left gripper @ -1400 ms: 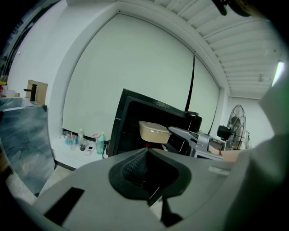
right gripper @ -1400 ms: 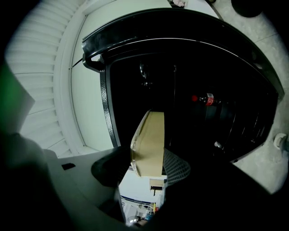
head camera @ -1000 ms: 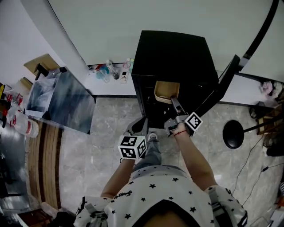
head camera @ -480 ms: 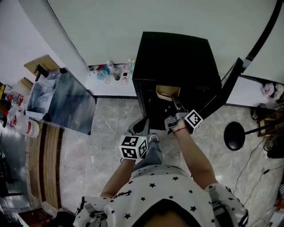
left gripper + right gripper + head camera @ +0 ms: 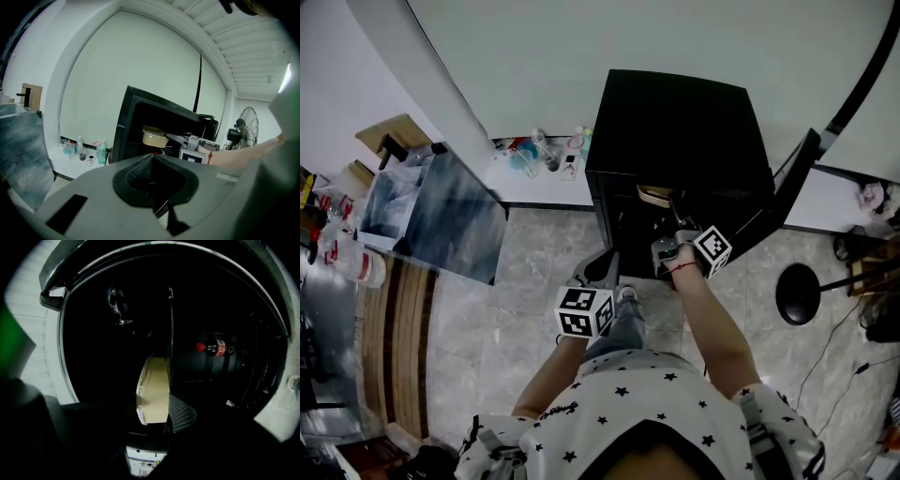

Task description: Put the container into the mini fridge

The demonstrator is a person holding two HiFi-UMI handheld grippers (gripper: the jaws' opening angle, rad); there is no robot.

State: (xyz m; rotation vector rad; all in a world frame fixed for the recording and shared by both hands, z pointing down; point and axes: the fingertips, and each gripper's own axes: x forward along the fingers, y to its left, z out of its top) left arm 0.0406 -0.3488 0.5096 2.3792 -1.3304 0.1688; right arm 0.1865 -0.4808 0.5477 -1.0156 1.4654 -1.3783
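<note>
Container at the mouth of the mini fridge (image 5: pixel 684 122), gripped by our right gripper (image 5: pixel 155 414)

The right jaws are clamped on the near edge of the tan lidded container (image 5: pixel 152 390), held out level into the dark opening. Seen from the head view, its far end sits under the fridge's top edge and its near end is outside, with the door (image 5: pixel 789 186) swung open beside it. Our left gripper (image 5: pixel 152 180) hangs low over the floor, jaws together on nothing. A red-labelled bottle (image 5: pixel 215 348) shows in the dark to the right. We judge pickup and carry done; left are setting the container on a shelf, letting go and backing out
</note>
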